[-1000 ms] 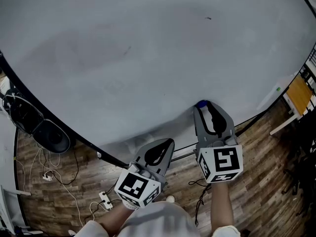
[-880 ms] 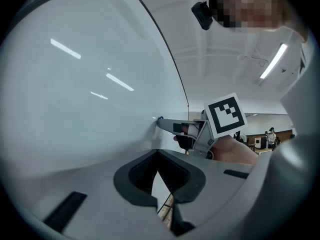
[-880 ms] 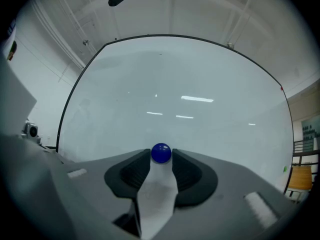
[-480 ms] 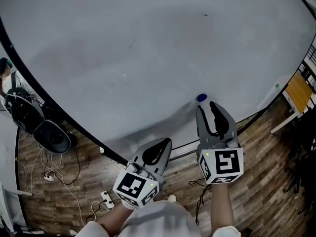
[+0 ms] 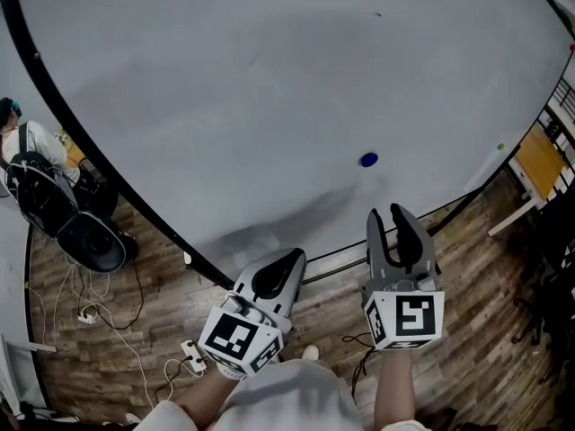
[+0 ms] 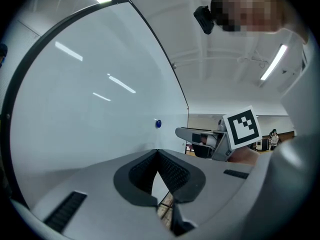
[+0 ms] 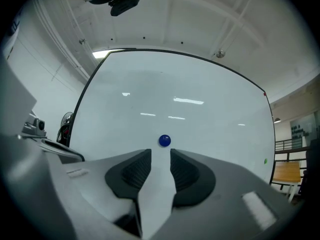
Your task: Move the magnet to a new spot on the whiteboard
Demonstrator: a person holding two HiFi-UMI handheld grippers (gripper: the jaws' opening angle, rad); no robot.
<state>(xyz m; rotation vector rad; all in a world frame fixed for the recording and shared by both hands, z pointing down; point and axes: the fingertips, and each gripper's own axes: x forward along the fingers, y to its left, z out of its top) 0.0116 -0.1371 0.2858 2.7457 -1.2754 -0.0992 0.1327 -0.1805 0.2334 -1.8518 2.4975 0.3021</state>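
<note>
Ahead of me, filling most of what I see, stands the large white whiteboard with a dark frame. Below its lower edge I hold my right gripper pointed at the board, its jaws parted and closing a little with nothing between them. My left gripper hangs lower beside it, jaw tips pressed together and empty. Smallest, the round blue magnet sits on the board's lower part, beyond my right jaws and clear of them.
</note>
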